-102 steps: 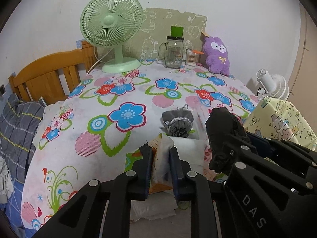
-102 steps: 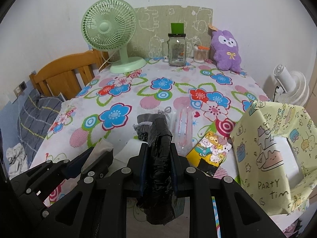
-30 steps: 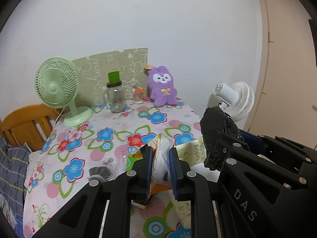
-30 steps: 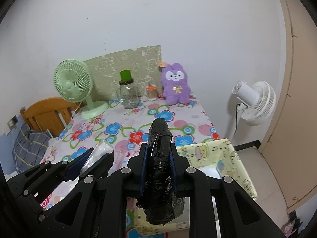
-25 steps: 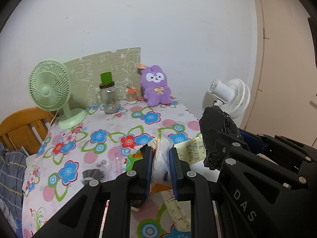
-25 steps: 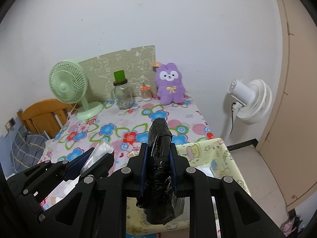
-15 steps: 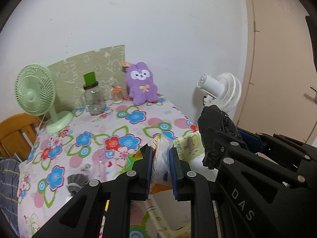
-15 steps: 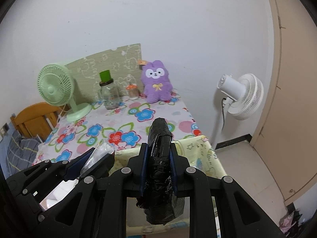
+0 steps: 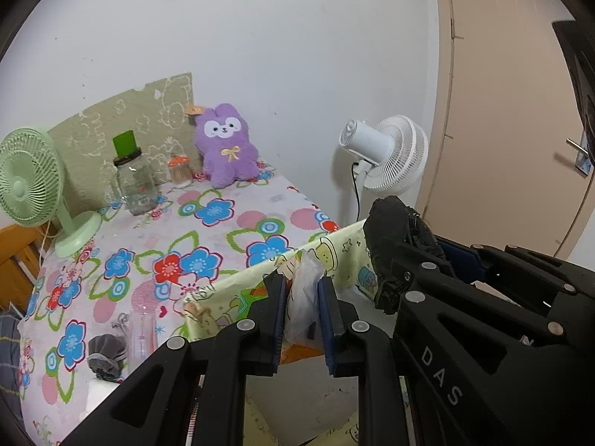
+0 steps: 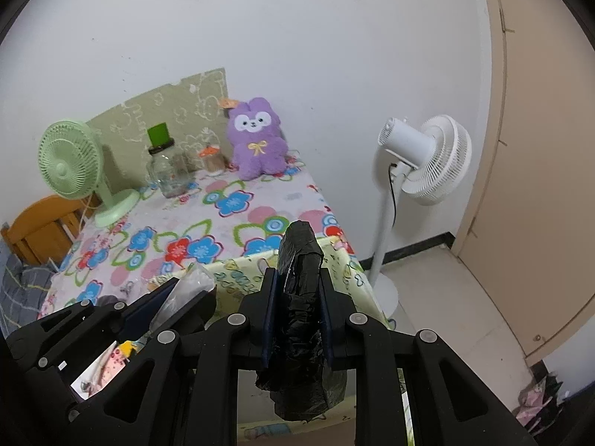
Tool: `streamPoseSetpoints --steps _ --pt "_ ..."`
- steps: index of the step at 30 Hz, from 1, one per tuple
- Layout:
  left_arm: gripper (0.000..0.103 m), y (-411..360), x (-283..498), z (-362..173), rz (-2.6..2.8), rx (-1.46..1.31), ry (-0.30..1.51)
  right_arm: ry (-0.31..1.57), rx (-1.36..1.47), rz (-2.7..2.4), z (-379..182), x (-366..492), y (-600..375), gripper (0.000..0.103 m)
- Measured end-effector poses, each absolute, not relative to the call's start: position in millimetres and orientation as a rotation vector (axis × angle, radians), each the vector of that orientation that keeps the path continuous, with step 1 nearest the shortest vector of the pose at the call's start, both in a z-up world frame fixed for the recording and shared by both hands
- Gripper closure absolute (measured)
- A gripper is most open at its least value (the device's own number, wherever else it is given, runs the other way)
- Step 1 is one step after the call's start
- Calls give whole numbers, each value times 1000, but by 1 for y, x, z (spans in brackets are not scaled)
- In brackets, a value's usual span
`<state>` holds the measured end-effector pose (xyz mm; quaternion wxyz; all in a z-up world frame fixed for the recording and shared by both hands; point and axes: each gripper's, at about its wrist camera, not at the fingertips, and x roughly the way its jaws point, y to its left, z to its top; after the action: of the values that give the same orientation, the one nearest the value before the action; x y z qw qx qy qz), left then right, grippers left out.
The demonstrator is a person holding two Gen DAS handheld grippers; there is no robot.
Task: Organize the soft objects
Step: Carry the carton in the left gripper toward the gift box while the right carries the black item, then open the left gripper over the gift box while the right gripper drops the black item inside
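Pinching a clear plastic bag [image 9: 303,297] (contents unclear), the left tongs [image 9: 303,319]; right tongs [image 10: 296,319] clamp black plastic [image 10: 299,297].

A home bedroom: floral bedsheet [image 9: 223,238], purple plush bunny [image 9: 227,145], wooden headboard [image 10: 41,234], fans.

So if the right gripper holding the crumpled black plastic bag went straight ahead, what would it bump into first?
Probably the yellow-green cartoon-print box: its near rim lies just beyond the right gripper, which is clamped on the crumpled black plastic bag. Past it is the flowered tablecloth. Depth is hard to judge in this fisheye view.
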<state>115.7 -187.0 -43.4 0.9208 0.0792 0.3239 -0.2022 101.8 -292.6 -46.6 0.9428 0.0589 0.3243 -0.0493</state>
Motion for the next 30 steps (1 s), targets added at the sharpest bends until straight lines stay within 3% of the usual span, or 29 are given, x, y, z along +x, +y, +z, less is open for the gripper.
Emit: streamPoseSetpoints --steps 2,4,10,20,25,28,30 --pt "85 -188 119 -48 -414 166 678 674 120 -106 -51 105 -294 80" --pt "71 -188 123 -54 -397 172 691 691 118 -111 -57 109 -294 80" --pt "54 -186 135 -69 -352 204 721 741 105 -123 -73 121 -292 80" --pt "52 -185 141 -74 -390 259 717 782 108 -152 -84 133 -294 73" --pt "40 -183 140 -72 -378 254 719 788 98 -176 -84 132 -295 70" --pt "36 -180 139 -71 -372 242 723 781 78 -199 -81 129 -296 61" --pt "32 -176 138 -69 -379 222 735 774 76 -211 -79 127 -299 48"
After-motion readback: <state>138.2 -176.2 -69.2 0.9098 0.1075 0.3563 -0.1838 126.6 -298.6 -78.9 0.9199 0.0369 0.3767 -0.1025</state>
